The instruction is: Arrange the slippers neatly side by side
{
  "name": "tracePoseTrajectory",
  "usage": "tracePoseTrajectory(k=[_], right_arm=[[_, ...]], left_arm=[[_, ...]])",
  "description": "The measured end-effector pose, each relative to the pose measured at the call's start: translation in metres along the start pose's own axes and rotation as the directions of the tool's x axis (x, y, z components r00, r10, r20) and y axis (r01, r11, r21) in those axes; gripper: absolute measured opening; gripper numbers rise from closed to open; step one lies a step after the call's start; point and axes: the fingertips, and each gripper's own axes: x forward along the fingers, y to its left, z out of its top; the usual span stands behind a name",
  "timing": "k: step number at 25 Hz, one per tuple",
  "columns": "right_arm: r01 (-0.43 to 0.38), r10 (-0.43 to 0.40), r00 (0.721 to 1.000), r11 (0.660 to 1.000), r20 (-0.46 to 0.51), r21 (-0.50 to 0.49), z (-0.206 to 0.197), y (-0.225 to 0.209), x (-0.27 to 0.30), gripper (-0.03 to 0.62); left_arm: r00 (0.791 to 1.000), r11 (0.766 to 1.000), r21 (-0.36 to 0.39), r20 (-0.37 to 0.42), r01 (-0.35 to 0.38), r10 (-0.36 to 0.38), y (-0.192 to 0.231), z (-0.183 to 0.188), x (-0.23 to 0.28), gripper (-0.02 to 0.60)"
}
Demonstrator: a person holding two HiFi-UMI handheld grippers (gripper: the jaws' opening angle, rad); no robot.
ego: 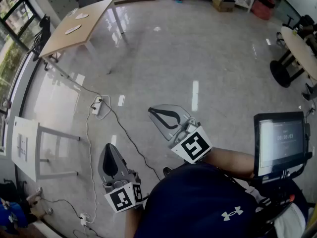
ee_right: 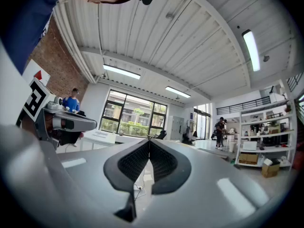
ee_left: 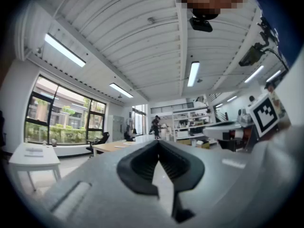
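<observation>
- While it hangs level above the floor (ego: 208, 58), well short of the wooden tabletop (ego: 96, 16), my left gripper (ego: 110, 150) has its jaws pressed together on nothing.
- My right gripper (ego: 154, 112), also well short of that tabletop, has its jaws closed and empty too.
- I count two pale ovals (ego: 73, 29) lying flat on that tabletop, near each other but apart; they may be the slippers, too small for me to be sure.
- Each oval's long axis runs roughly crosswise in the head view, slightly tilted; I cannot tell which end is the toe.
</observation>
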Motion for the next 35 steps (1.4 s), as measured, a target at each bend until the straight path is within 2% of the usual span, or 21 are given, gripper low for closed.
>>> tracePoseTrajectory(k=[3, 8, 10, 12, 17, 23, 26, 28, 29, 30, 31, 33, 34, 35], right_arm=[[0.032, -0.032, 0.999, 0.999, -0.022, 0.024, -0.018, -0.019, -0.019, 0.011], [0.096, -0.096, 0.995, 0.995, -0.025, 0.033, -0.009, -0.058, -0.086, 0.011], [0.111, -0.11, 0.994, 0.993, -0.022, 0.047, -0.008, -0.069, -0.099, 0.011], [0.101, -0.099, 0.994, 0.993, -0.036, 0.058, -0.007, -0.064, -0.096, 0.011], [0.012, -0.01, 1.0, 0.998, -0.027, 0.064, -0.005, -0.039, -0.072, 0.011], [-0.017, 0.018, 1.0, 0.997, -0.002, 0.081, 0.004, -0.032, -0.074, 0.011], [-0.042, 0.041, 0.999, 0.996, 0.01, 0.075, 0.025, -0.032, -0.098, 0.011], [-0.052, 0.055, 0.998, 0.995, -0.023, 0.088, 0.031, -0.04, -0.122, 0.011], [-0.046, 0.049, 0.998, 0.994, -0.031, 0.095, 0.026, -0.045, -0.13, 0.011], [-0.031, 0.034, 0.999, 0.995, -0.026, 0.097, 0.016, -0.051, -0.132, 0.011], [-0.018, 0.02, 1.0, 0.995, -0.019, 0.101, 0.003, -0.055, -0.124, 0.011], [-0.029, 0.031, 0.999, 0.993, -0.016, 0.118, -0.019, -0.055, -0.094, 0.011], [-0.045, 0.048, 0.999, 0.991, -0.019, 0.126, -0.029, -0.053, -0.081, 0.011], [-0.062, 0.066, 0.998, 0.989, -0.023, 0.132, -0.039, -0.051, -0.073, 0.011]], left_arm=[[0.999, 0.999, -0.029, -0.005, 0.04, -0.04, -0.03, -0.012, 0.009, 0.003], [0.995, 0.995, -0.026, -0.009, 0.1, -0.1, -0.098, 0.007, 0.001, 0.003], [0.994, 0.994, -0.021, -0.013, 0.107, -0.107, -0.113, 0.01, 0.0, 0.003], [0.997, 0.997, -0.011, -0.012, 0.082, -0.082, -0.104, 0.015, -0.005, 0.003], [1.0, 1.0, -0.002, -0.025, -0.018, 0.018, -0.071, 0.014, -0.022, 0.003], [0.999, 0.999, -0.005, -0.04, -0.034, 0.034, -0.077, 0.015, -0.036, 0.003], [0.998, 0.999, 0.012, -0.036, -0.052, 0.052, -0.092, 0.042, -0.058, 0.003], [0.994, 0.991, 0.077, 0.011, -0.112, 0.111, -0.09, 0.071, -0.071, 0.003], [0.984, 0.978, 0.118, 0.061, -0.171, 0.165, -0.074, 0.087, -0.072, 0.003], [0.966, 0.959, 0.145, 0.125, -0.242, 0.225, -0.046, 0.105, -0.07, 0.003], [0.938, 0.937, 0.15, 0.194, -0.316, 0.286, -0.012, 0.123, -0.068, 0.003], [0.86, 0.88, 0.133, 0.319, -0.457, 0.398, 0.048, 0.155, -0.071, 0.003], [0.827, 0.851, 0.13, 0.351, -0.508, 0.44, 0.065, 0.159, -0.075, 0.003], [0.815, 0.836, 0.132, 0.347, -0.532, 0.464, 0.07, 0.152, -0.077, 0.003]])
